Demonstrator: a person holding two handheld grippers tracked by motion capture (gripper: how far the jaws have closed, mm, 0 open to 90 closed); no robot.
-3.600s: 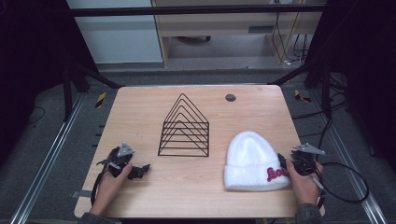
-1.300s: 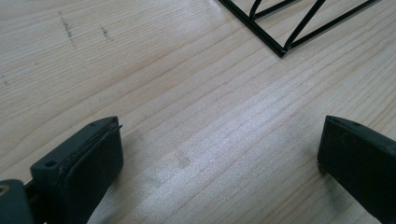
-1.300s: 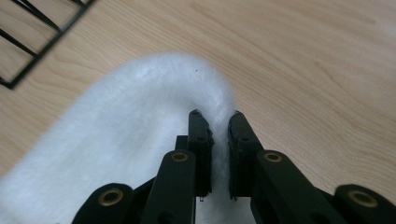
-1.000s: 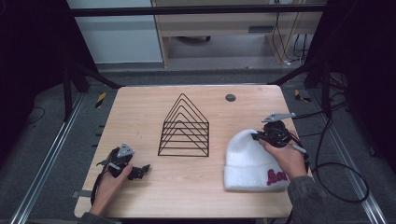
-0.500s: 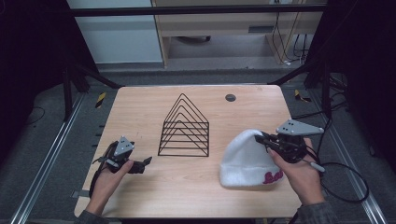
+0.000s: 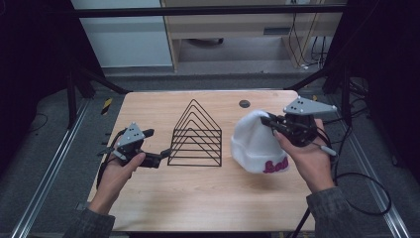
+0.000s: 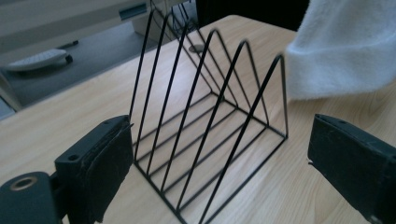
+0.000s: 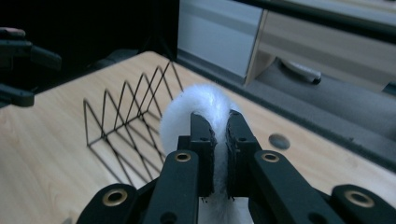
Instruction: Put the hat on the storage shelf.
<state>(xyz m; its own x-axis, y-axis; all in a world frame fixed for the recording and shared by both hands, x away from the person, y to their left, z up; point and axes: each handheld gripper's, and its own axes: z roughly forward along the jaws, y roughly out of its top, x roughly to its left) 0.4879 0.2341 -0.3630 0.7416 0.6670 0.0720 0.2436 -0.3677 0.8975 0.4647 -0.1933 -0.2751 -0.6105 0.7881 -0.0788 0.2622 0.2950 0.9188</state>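
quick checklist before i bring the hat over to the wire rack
1. Right gripper shut on the white beanie crown: ok.
2. Beanie fully off the table: cannot tell; its brim hangs low by the tabletop.
3. Left gripper open, nothing between its jaws: ok.
4. Wire rack upright: ok.
5. Bare table between beanie and rack: ok.
6. Left gripper steadying the rack: not ok; it sits beside it, apart.
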